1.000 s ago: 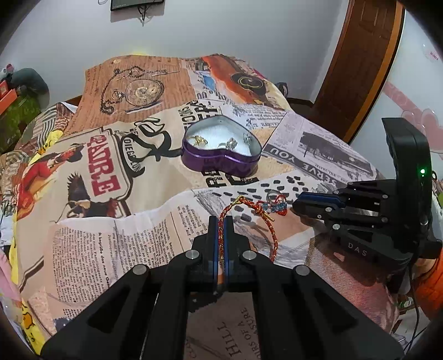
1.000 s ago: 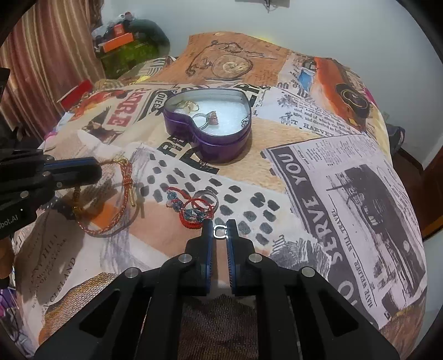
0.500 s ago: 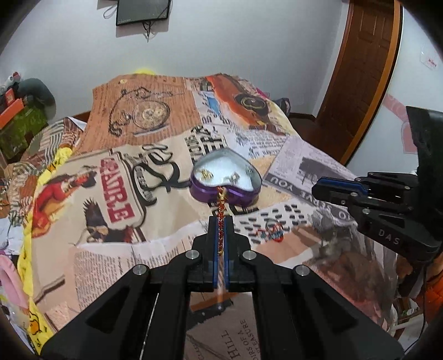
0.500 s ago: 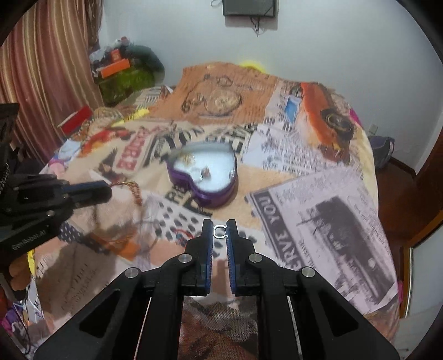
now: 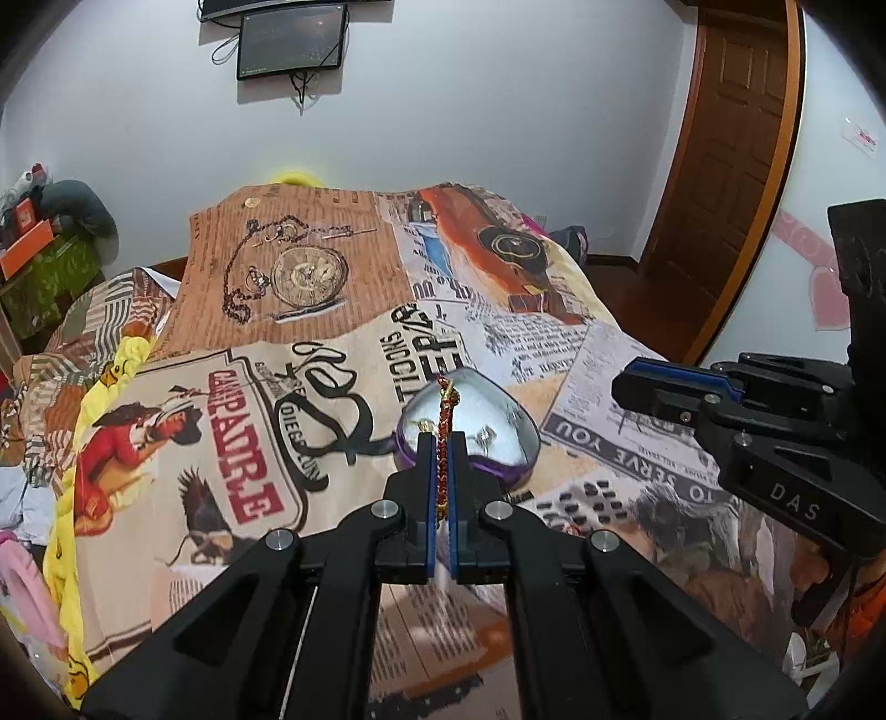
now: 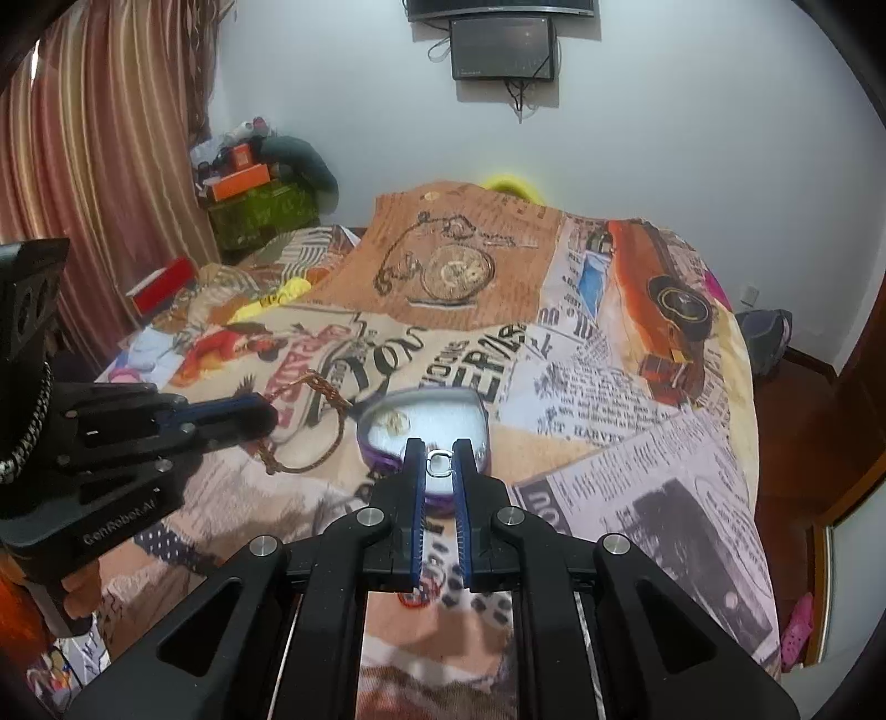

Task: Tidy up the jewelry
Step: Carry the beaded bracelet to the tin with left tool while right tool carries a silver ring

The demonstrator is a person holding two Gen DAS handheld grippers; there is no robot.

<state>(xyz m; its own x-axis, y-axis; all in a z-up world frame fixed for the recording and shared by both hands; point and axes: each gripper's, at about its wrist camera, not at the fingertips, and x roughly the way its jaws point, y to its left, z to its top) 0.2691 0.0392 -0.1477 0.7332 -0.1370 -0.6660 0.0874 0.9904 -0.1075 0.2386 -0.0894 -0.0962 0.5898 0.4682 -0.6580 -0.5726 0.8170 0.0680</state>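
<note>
A purple heart-shaped tin (image 5: pixel 501 429) (image 6: pixel 443 410) with a white lining lies open on the printed bedspread, small gold pieces inside. My left gripper (image 5: pixel 442 443) is shut on a red and gold braided bracelet (image 5: pixel 444 421), held in the air in front of the tin; the bracelet's loop hangs from it in the right wrist view (image 6: pixel 326 421). My right gripper (image 6: pixel 440 448) is shut on a small silver ring (image 6: pixel 440 462), held above the tin's near edge. A red and blue charm bracelet (image 6: pixel 423 595) lies on the spread below the right gripper.
The bedspread (image 5: pixel 277 443) covers a bed with a white wall behind. A wooden door (image 5: pixel 731 155) stands at the right. Boxes and clutter (image 6: pixel 249 188) sit by striped curtains (image 6: pixel 99 155) at the left. A screen (image 6: pixel 501 47) hangs on the wall.
Both grippers have risen from the spread and moved toward the tin. The left carries the braided bracelet, the right carries the ring; the charm bracelet stays on the spread.
</note>
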